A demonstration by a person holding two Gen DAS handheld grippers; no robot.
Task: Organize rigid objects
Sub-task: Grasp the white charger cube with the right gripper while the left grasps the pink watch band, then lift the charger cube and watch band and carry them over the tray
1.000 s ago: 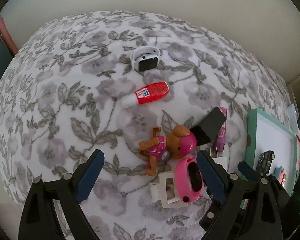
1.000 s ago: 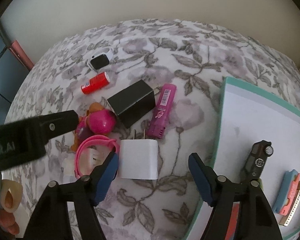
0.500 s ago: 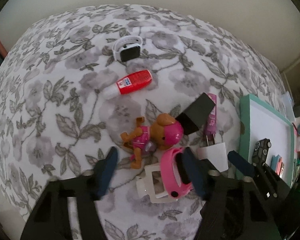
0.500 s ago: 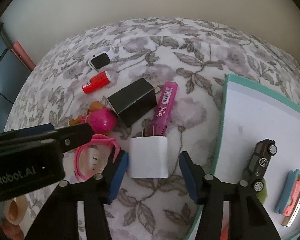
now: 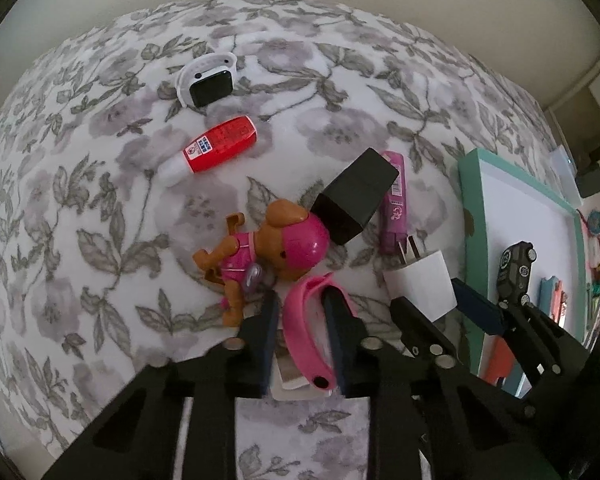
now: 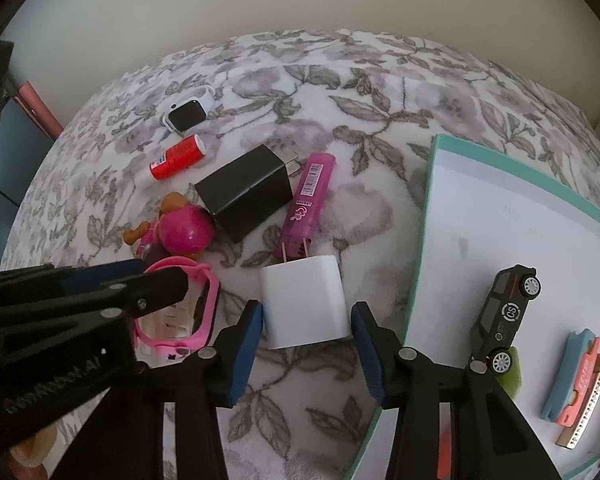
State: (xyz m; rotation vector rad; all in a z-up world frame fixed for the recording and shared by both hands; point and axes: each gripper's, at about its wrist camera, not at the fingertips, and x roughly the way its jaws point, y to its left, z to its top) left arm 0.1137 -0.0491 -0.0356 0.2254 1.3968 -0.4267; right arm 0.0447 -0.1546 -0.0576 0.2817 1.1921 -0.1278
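My left gripper [image 5: 300, 312] is shut on the pink watch band [image 5: 306, 332], which lies over a white block on the floral cloth. My right gripper [image 6: 306, 312] is open, its blue pads on either side of the white charger [image 6: 304, 306], close to touching it. The charger also shows in the left wrist view [image 5: 420, 284]. The pink band [image 6: 196, 308] shows in the right wrist view under the left gripper [image 6: 140, 280].
A toy dog [image 5: 268, 248], black charger [image 6: 246, 192], purple lighter [image 6: 308, 204], red tube [image 5: 216, 148] and white smartwatch [image 5: 208, 84] lie on the cloth. A teal-rimmed tray [image 6: 426, 216] at right holds a black toy car [image 6: 504, 312] and small items.
My left gripper moved forward and closed on the pink band. My right gripper advanced and narrowed around the white charger.
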